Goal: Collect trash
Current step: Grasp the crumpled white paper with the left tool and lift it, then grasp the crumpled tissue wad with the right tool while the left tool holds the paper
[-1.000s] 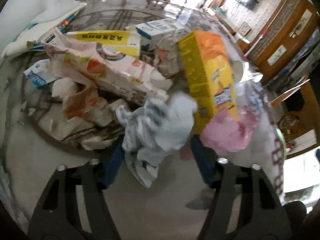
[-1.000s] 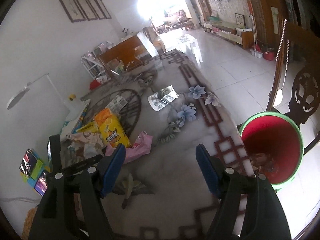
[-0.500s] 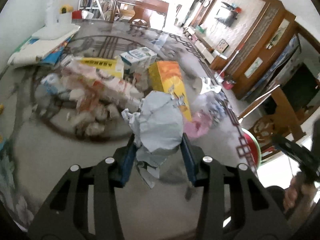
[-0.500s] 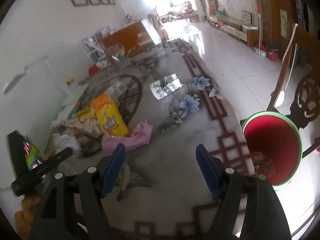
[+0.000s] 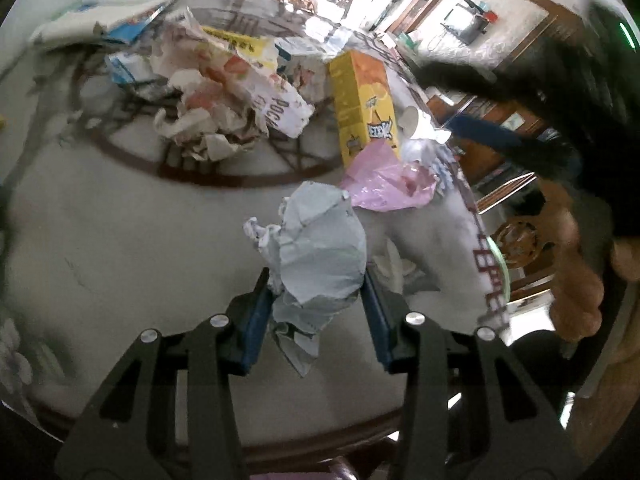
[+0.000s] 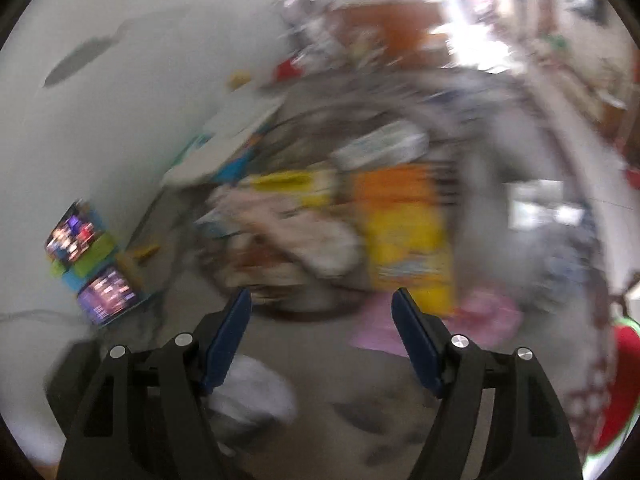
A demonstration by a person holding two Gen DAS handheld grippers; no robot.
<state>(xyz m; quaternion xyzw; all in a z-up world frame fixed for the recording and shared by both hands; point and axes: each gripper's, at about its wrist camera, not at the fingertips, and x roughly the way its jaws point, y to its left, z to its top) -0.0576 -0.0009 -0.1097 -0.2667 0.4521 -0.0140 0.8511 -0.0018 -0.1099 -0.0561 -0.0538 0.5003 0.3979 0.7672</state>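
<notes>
My left gripper (image 5: 316, 284) is shut on a crumpled grey-white paper wad (image 5: 320, 248), held above the table (image 5: 120, 248). Behind it lies a heap of trash: crumpled wrappers (image 5: 216, 120), a yellow-orange carton (image 5: 366, 100) and a pink plastic bag (image 5: 388, 178). In the right wrist view, which is blurred, my right gripper (image 6: 322, 316) stands open with nothing between its fingers, facing the same heap with the yellow-orange carton (image 6: 408, 236) and pink bag (image 6: 484, 320). The paper wad (image 6: 252, 392) shows pale at the lower left there. A red bin with a green rim (image 6: 618, 384) sits at the right edge.
The other gripper's blue finger (image 5: 492, 136) and a person's hand (image 5: 576, 280) cross the right of the left wrist view. Stacked books or papers (image 6: 236, 140) and colourful boxes (image 6: 88, 264) lie at the table's far left. A dark wooden chair (image 5: 516, 236) stands beyond the table edge.
My left gripper closed on the paper wad and lifted it back from the heap. My right gripper swung left, from facing the red bin and floor to facing the trash heap.
</notes>
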